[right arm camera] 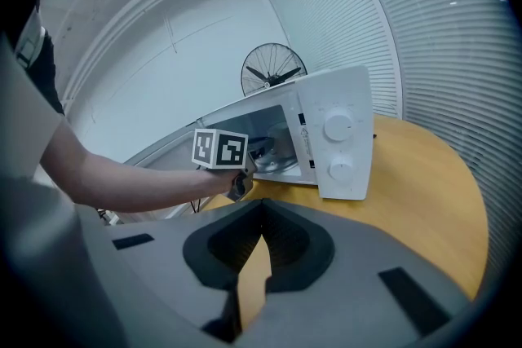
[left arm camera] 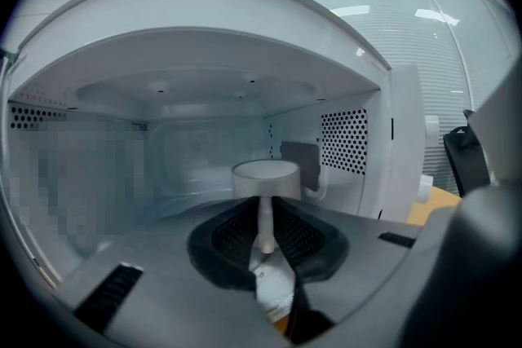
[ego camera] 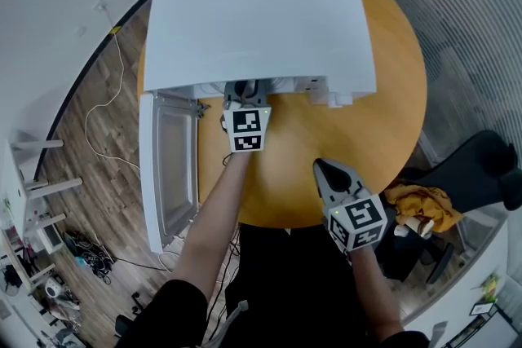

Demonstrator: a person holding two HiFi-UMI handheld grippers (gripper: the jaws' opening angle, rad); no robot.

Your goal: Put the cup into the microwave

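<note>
Left gripper clenched on cup handle inside microwave; right gripper clenched, empty

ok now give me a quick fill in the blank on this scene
The left gripper is shut on the ____ of the cup.
The cup is inside the microwave, whose door is ____.
The right gripper, jaws together, holds ____.
Missing words: handle; open; nothing.

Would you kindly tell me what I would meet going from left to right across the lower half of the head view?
The open white microwave door → left tongs → right tongs → crumpled yellow cloth → black chair.
</note>
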